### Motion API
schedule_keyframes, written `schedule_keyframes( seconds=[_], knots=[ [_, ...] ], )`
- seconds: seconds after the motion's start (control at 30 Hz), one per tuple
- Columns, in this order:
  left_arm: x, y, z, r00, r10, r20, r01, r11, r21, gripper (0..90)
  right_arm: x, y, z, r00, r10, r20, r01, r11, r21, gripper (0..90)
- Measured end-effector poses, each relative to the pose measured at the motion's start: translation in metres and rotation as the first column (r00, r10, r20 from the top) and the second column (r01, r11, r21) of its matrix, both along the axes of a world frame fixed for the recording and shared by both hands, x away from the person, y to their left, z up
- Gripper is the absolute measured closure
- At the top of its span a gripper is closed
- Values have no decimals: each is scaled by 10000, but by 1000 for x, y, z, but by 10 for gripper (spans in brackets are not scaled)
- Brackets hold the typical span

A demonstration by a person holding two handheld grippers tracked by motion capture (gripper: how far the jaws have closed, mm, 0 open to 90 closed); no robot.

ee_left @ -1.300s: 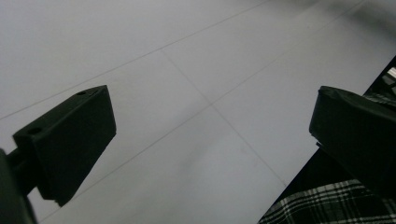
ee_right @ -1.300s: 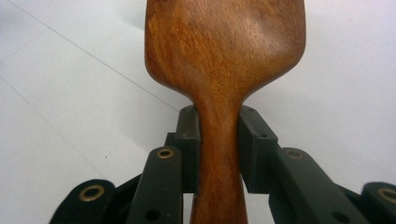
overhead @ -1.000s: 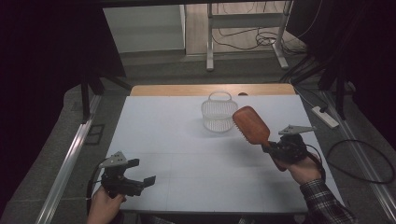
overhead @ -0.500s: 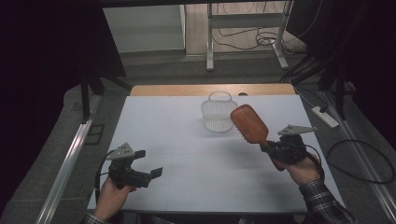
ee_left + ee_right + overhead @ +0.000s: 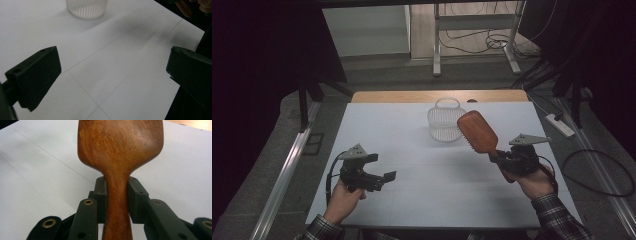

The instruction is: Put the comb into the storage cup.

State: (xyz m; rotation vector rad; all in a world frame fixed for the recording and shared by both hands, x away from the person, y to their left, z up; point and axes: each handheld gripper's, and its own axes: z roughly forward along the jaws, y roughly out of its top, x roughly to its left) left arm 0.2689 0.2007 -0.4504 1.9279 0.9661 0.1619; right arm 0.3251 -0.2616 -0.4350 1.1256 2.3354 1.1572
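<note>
The hairbrush, stiff smooth wood and probably light, was clamped by its narrow handle in the right gripper, while the left gripper stood open and empty.

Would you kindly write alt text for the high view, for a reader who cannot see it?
The right gripper clamps the handle of a brown wooden paddle hairbrush, raised above a white table. A small translucent ribbed basket stands behind the brush. At the left, the left gripper is open with nothing between its jaws.
</note>
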Motion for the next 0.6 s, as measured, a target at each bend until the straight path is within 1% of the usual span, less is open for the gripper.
schedule_keyframes(
  seconds=[0.07, 0.3, 0.43, 0.53, 0.6],
  knots=[
    [4, -4, 1, 10000, -86, 15, 86, 10000, -13, 0, -1, 1, 0, 10000, 42, 16, -42, 10000, 45, 716],
    [16, -14, 5, 9996, -285, -47, 283, 9989, -385, 0, -3, 5, 1, 9998, 146, 105, -147, 9998, 160, 716],
    [21, -17, 7, 9995, -318, 19, 318, 9986, -424, 0, -4, 7, 2, 9997, 198, 162, -202, 9995, 237, 716],
    [27, -22, 9, 9994, -338, 37, 340, 9975, -615, 0, -5, 8, 2, 9995, 239, 183, -244, 9993, 278, 716],
    [28, -24, 10, 9994, -334, 52, 337, 9973, -652, 0, -5, 10, 2, 9995, 256, 205, -262, 9992, 308, 716]
  ],
)
